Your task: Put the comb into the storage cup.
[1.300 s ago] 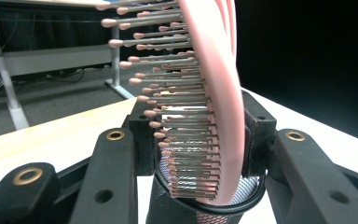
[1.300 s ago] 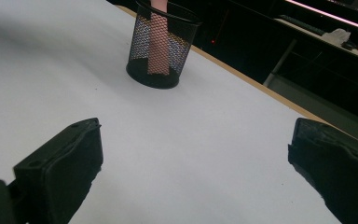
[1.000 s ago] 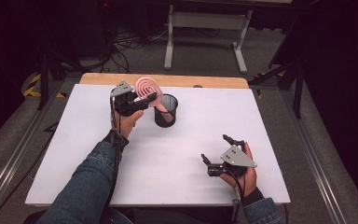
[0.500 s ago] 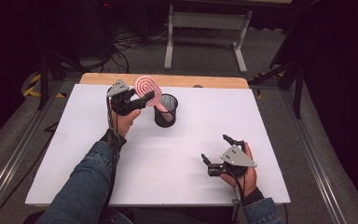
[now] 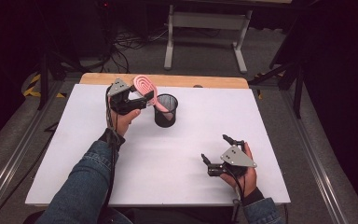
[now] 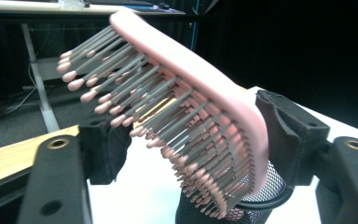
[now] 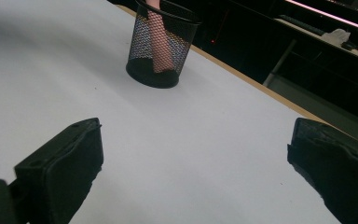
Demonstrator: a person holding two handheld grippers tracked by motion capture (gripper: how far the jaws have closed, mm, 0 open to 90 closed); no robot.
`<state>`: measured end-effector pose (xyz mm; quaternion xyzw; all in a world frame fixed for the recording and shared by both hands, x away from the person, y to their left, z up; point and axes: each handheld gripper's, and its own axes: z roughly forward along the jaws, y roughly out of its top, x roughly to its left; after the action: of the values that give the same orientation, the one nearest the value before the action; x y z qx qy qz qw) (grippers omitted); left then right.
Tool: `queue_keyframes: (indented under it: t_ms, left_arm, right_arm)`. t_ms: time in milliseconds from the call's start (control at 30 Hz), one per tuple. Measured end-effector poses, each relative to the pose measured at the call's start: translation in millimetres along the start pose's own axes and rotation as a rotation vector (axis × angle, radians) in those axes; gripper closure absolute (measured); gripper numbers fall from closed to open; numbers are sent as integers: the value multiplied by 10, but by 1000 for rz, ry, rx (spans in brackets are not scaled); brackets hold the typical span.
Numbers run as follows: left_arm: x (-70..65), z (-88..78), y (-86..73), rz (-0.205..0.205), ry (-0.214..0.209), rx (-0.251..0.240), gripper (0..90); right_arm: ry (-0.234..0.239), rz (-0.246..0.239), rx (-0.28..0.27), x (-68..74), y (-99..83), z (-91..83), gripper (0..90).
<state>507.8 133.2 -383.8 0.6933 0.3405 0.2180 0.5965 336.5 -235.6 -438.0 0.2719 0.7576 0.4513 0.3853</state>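
Standing: the pink brush (image 5: 145,87) stands handle down in the black mesh cup (image 5: 166,110), head tilted out over the rim toward the left gripper (image 5: 137,101).
Brush detail: in the left gripper view the bristles (image 6: 168,126) point down and left, and the pink back (image 6: 200,84) faces up and right.
Left gripper: jaws have just been opening; the brush head sits between them, the right pad at or just beside the pink back, the left pad clear of the bristles, so no clamp.
Left hand: held at the far left of the table (image 5: 98,154), just beside the cup.
Cup: upright on the white top, near the far edge; the handle (image 7: 160,46) shows through the mesh in the right gripper view.
Right gripper (image 5: 216,154): jaws wide apart, nothing between them, low over the near right of the table, well apart from the cup.
Right hand (image 5: 242,168): wrapped round the gripper body.
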Motion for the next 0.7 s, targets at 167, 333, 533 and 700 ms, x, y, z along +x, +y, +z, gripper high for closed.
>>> queue_keyframes:
  t_ms: [167, 333, 533, 700]
  left_arm:
    - [10, -1, 0, 13, 16, 10, 223]
    - [19, 19, -9, 11, 24, 29, 178]
    - [46, 32, -39, 3, 17, 44, 135]
    - [44, 5, -19, 26, 28, 36, 115]
  right_arm:
    - [1, 1, 0, -2, -1, 0, 39]
    - [1, 3, -1, -2, -1, 0, 41]
    - [3, 4, -1, -3, -1, -1, 41]
    - [3, 6, -2, -5, 0, -1, 41]
